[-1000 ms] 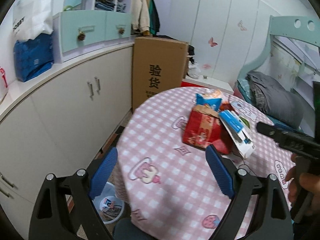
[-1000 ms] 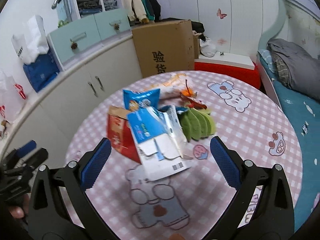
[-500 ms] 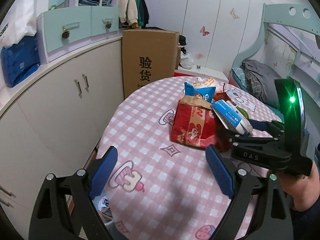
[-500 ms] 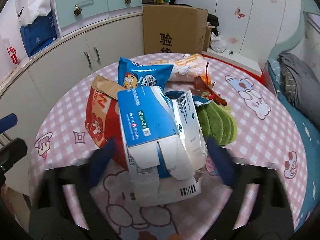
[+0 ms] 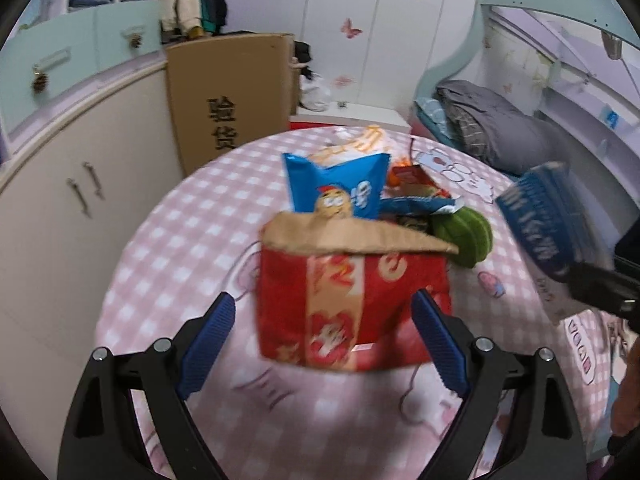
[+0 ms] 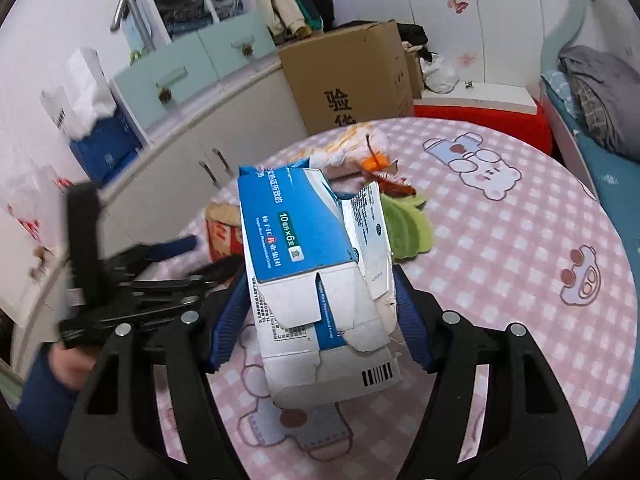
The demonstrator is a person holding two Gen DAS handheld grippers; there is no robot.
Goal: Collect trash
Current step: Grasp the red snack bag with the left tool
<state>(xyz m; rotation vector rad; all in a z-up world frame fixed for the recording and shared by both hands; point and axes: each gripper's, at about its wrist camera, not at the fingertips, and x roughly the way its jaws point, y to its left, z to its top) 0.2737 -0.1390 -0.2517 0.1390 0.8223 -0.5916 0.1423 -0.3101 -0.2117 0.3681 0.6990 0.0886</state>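
The tall cardboard carton (image 5: 232,100) standing at the far side of the room bears two large black characters, 验货, one above the other. The blue-and-white medicine box (image 6: 304,264) reads "10 × 6" on a green band, with a barcode on its near white end; its finer print is illegible.

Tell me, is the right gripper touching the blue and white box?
Touching. In the right wrist view both closing pads of the right gripper press the blue and white box.

Our left gripper (image 5: 322,340) sits at the frame's bottom, jaws spread wide. Our right gripper (image 6: 320,316), bottom centre, is closing its jaws.
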